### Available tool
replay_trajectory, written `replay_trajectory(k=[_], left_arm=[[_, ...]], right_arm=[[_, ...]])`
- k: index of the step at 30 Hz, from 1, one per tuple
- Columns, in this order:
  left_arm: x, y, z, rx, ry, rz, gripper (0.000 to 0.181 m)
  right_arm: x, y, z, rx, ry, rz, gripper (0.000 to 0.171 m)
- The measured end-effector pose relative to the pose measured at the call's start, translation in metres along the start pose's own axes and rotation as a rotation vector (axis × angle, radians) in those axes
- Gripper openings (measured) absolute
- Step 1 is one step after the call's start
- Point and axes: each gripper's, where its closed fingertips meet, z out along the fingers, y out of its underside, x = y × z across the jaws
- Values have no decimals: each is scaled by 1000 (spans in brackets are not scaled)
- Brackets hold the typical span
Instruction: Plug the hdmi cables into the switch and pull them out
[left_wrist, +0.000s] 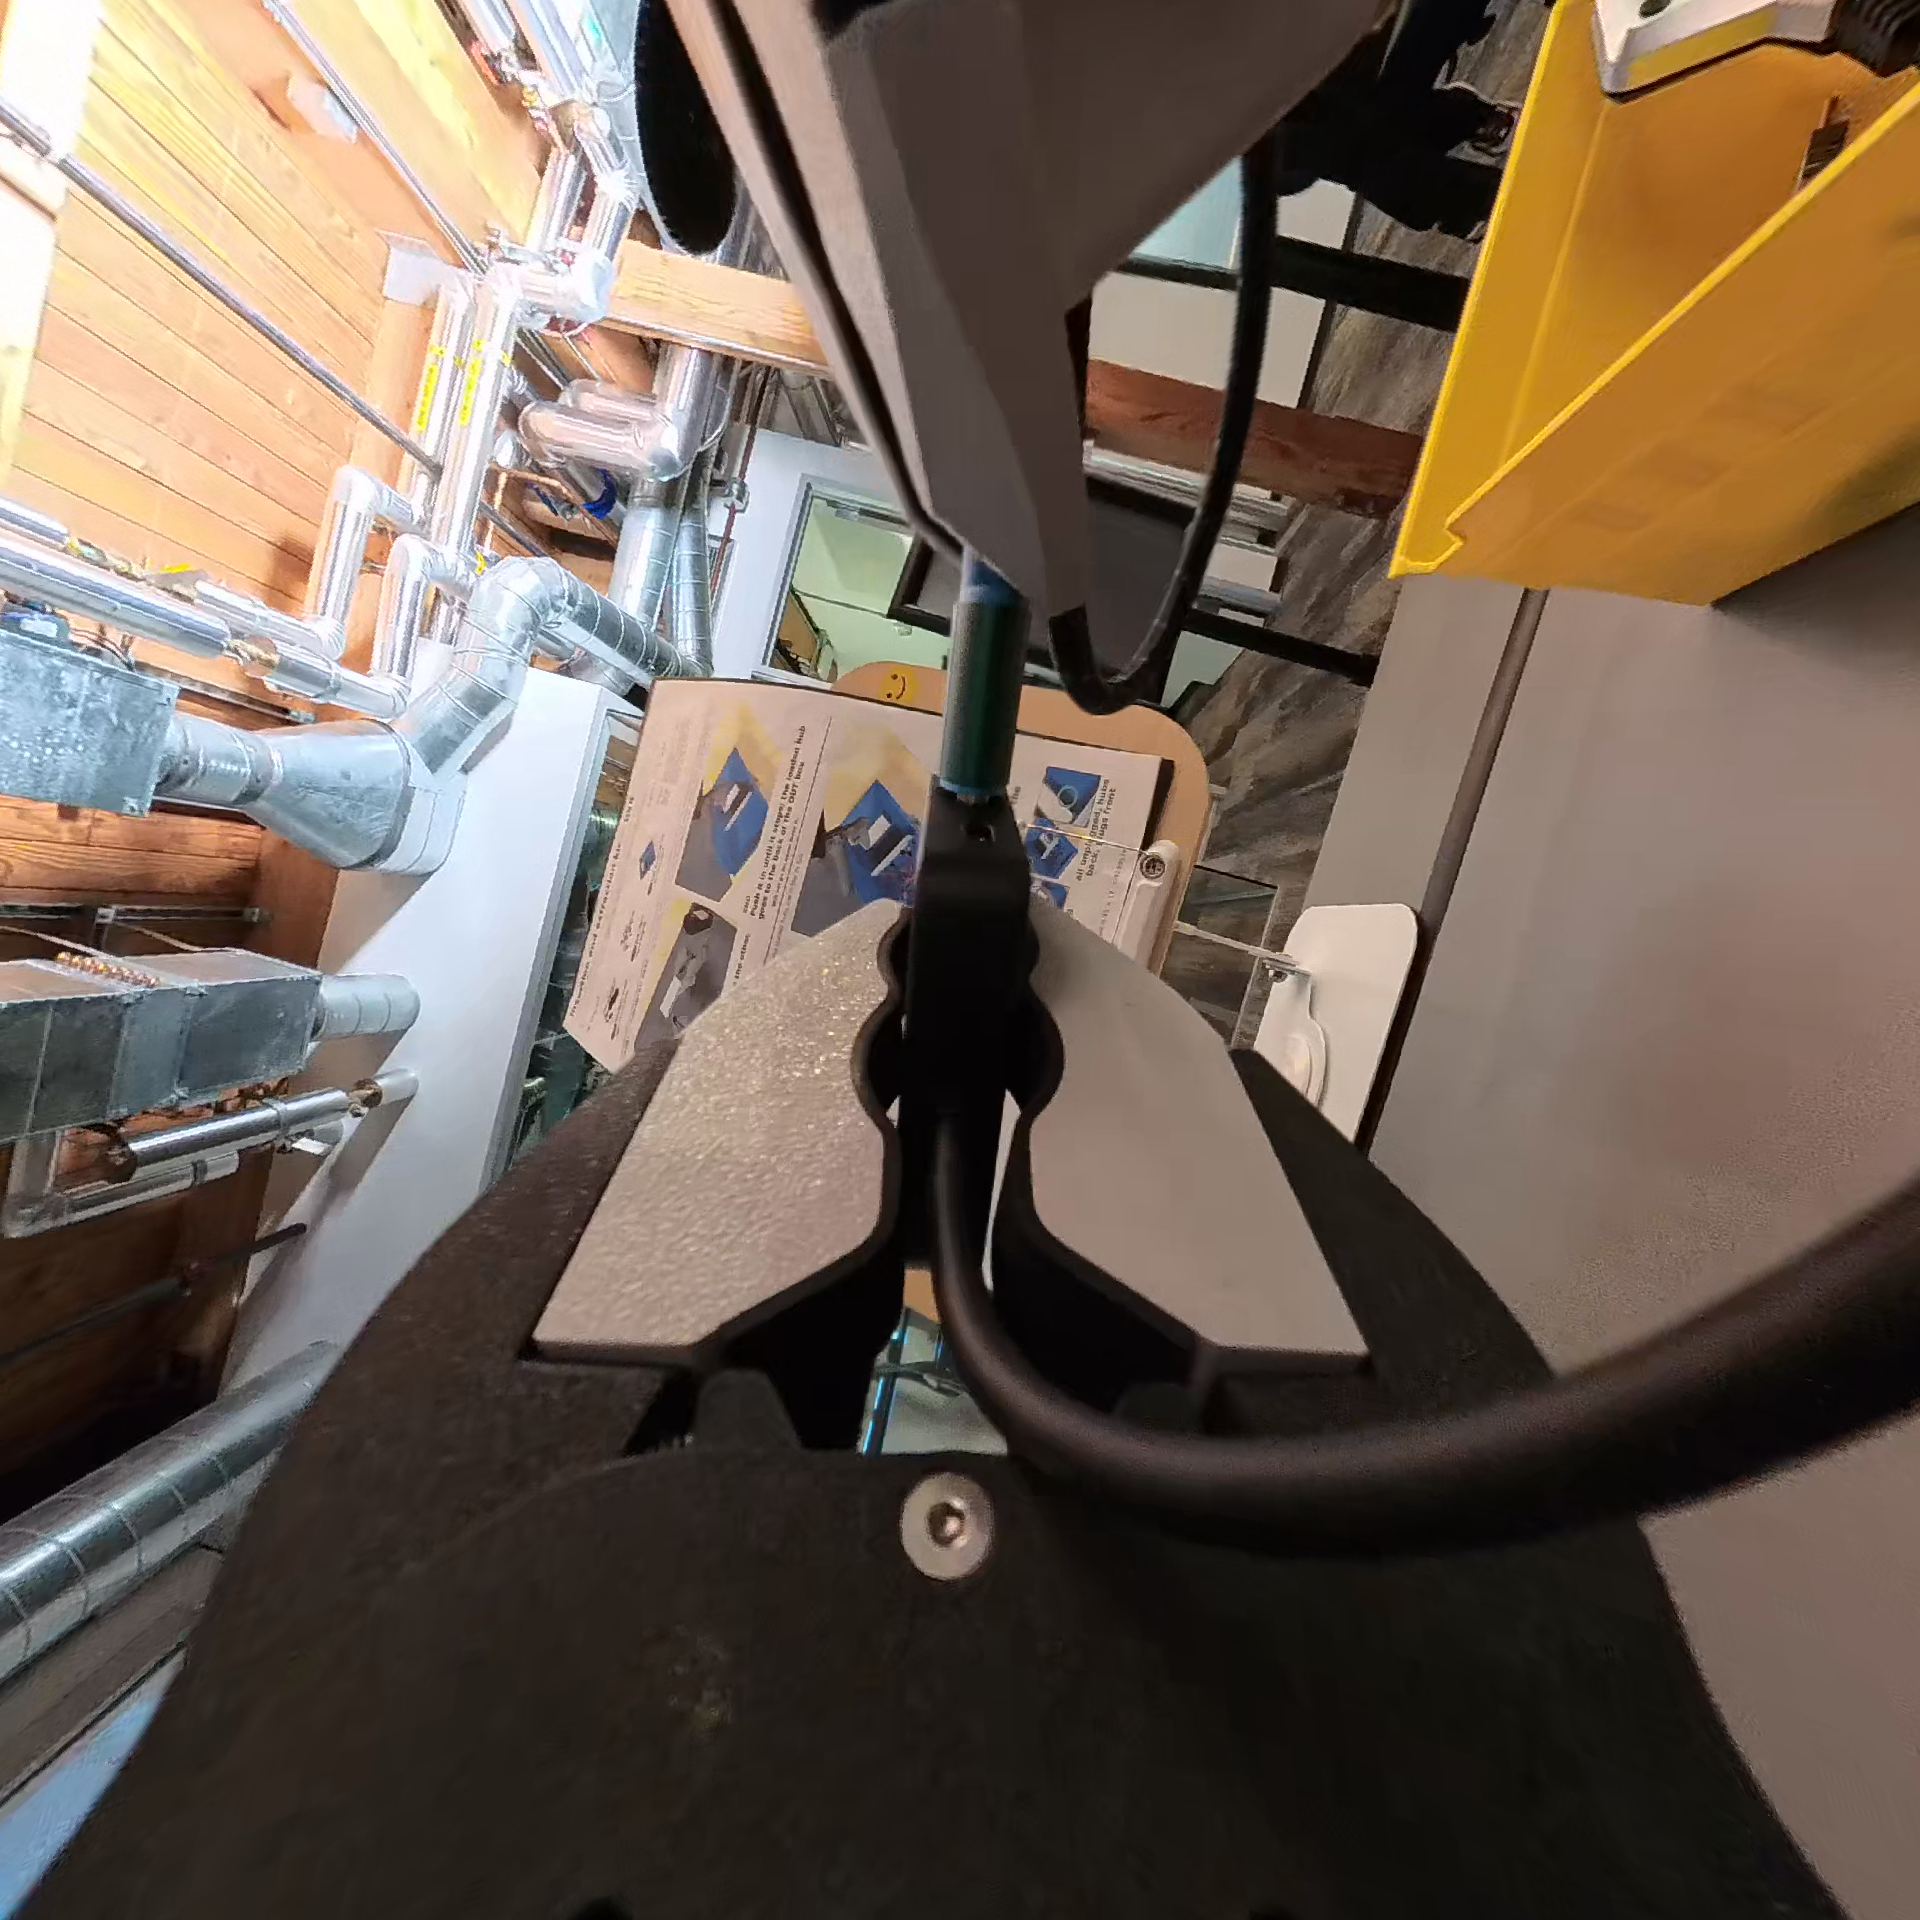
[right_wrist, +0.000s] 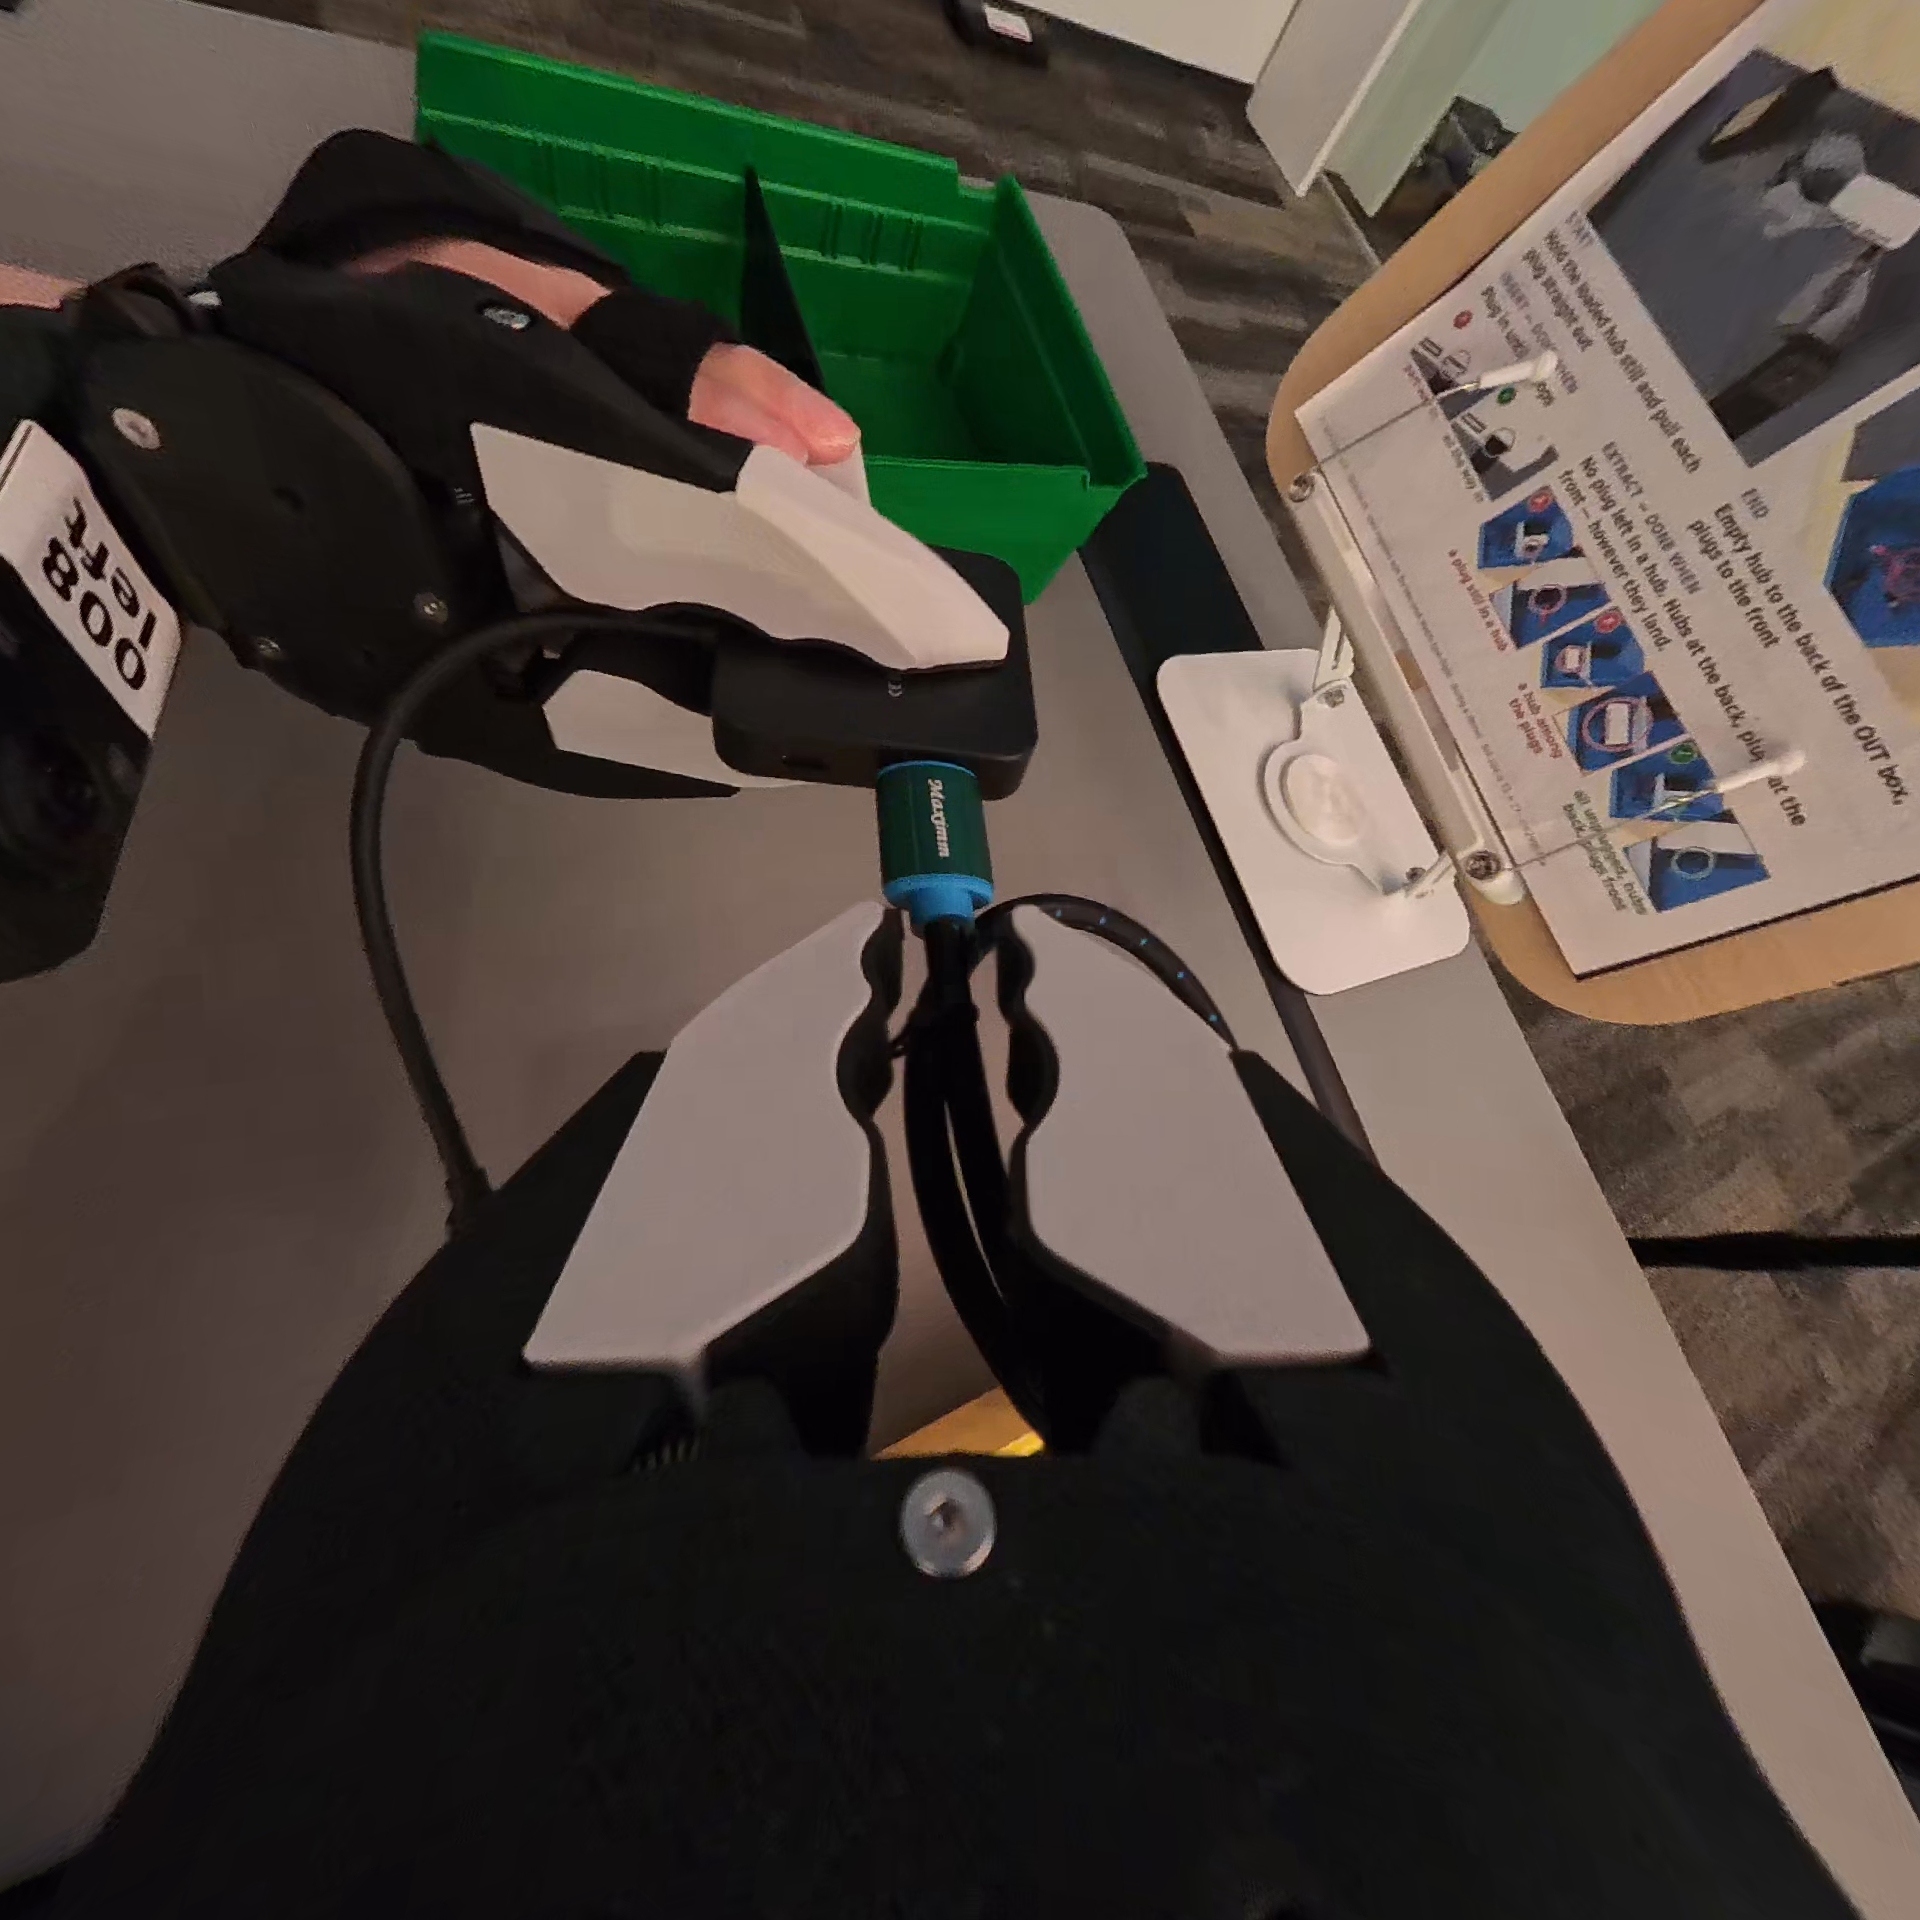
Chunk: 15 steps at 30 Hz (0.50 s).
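My left gripper (left_wrist: 966, 920) is shut on the edge of a flat black HDMI switch (left_wrist: 966, 883). It holds the switch above the grey table (right_wrist: 260, 1039). In the right wrist view the left gripper (right_wrist: 894, 696) comes in from the left with a gloved hand behind it, and the switch (right_wrist: 977, 717) lies level. A teal and blue HDMI plug (right_wrist: 928, 831) sits in a port on the switch's near edge. My right gripper (right_wrist: 948, 920) is shut on the black HDMI cable (right_wrist: 940, 1039) just behind the plug. The plug (left_wrist: 982, 707) and the right gripper (left_wrist: 992, 582) also show in the left wrist view.
The switch's own black lead (left_wrist: 1351, 1455) loops to the right. A green divided bin (right_wrist: 883, 343) stands at the table's far side and a yellow bin (left_wrist: 1662, 312) nearby. A sheet of instructions on a board (right_wrist: 1662, 520) with a white base (right_wrist: 1320, 810) stands at the table's right edge. Spacing between my two grippers at the tips: around 5 cm.
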Motion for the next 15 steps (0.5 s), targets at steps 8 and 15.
replay_trajectory(k=[8,15], left_arm=[[-6,5,-2,-35,-22,17,14],[-12,8,-3,-63,-38,12,13]], right_arm=[[-2,-7,2,43,-23,-11,10],[-6,-16,2,20,31,16,9]])
